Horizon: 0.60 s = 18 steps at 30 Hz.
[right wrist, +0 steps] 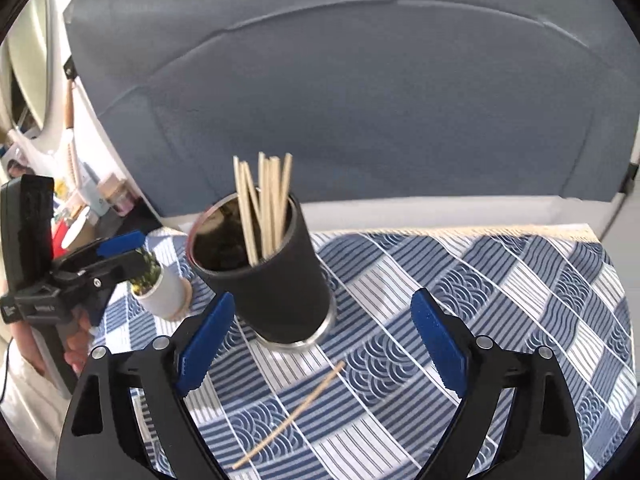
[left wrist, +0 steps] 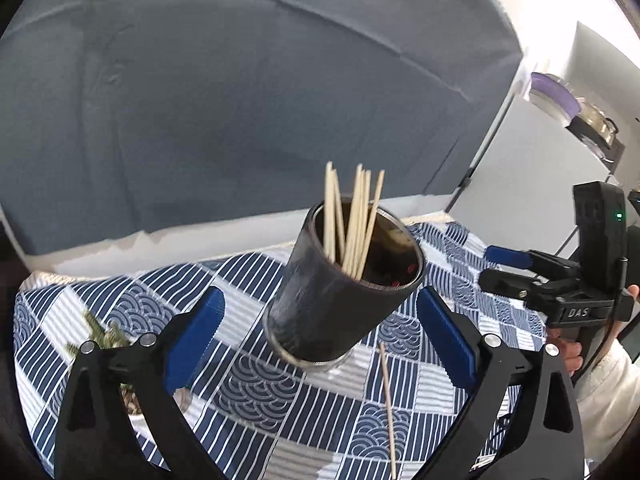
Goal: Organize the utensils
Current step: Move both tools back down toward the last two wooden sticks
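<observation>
Both sets of blue-padded jaws stand wide apart with nothing between the pads: the left gripper (left wrist: 320,332) frames the tall dark cylindrical metal cup (left wrist: 344,280) without touching it, and the right gripper (right wrist: 324,344) is just as empty, its left pad just beside the cup's base. Inside that cup stands a bundle of pale wooden chopsticks (right wrist: 264,204), leaning on the rim, and one stray wooden chopstick (right wrist: 292,412) lies flat on the blue-and-white patterned tablecloth (right wrist: 500,300), just in front of the cup (the only utensil I can see left out). By my reading, most of the job is done and that loner is next. Risks from here: a thin stick flat on cloth is easy to pinch badly, so it could roll or spring out. A pad might snag the tablecloth and drag it, tipping the tall cup and spilling the lot. Off to the left, the small cactus in a white pot (right wrist: 160,284) sits close enough to get knocked
</observation>
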Each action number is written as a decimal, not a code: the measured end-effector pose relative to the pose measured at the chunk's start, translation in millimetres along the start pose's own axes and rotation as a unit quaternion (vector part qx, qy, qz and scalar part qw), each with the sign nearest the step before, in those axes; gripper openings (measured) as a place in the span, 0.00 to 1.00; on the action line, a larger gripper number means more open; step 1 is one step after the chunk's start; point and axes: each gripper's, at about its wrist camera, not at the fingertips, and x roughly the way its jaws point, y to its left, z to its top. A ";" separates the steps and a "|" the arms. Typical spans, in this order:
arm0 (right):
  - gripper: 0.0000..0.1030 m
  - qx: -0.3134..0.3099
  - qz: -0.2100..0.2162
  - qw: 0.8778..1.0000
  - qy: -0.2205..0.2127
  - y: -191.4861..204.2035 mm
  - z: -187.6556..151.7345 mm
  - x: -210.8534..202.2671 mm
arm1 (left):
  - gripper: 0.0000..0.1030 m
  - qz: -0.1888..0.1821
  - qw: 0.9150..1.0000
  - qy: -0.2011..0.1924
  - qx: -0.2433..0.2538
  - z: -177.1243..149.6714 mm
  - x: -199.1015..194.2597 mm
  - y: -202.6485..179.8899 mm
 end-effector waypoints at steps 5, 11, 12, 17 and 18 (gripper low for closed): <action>0.84 -0.007 -0.007 1.000 0.009 -4.9 -12.4 -13.2 | 0.93 0.003 1.000 0.015 -0.008 -10.9 -3.2 -1.1; 0.84 -0.030 -0.008 0.999 0.006 -3.3 -23.3 -37.0 | 0.93 0.019 1.000 0.025 -0.001 -29.5 -12.9 -16.2; 0.84 -0.032 -0.007 0.999 0.006 -3.3 -24.1 -40.1 | 0.93 0.022 0.999 0.029 0.001 -32.0 -14.6 -19.2; 0.84 -0.034 -0.001 0.999 0.006 -1.7 -36.8 -62.3 | 0.94 0.035 0.998 0.044 0.012 -44.1 -26.2 -36.8; 0.84 -0.035 0.000 0.999 0.008 -1.1 -41.4 -67.5 | 0.94 0.040 0.998 0.045 0.017 -46.1 -28.3 -40.3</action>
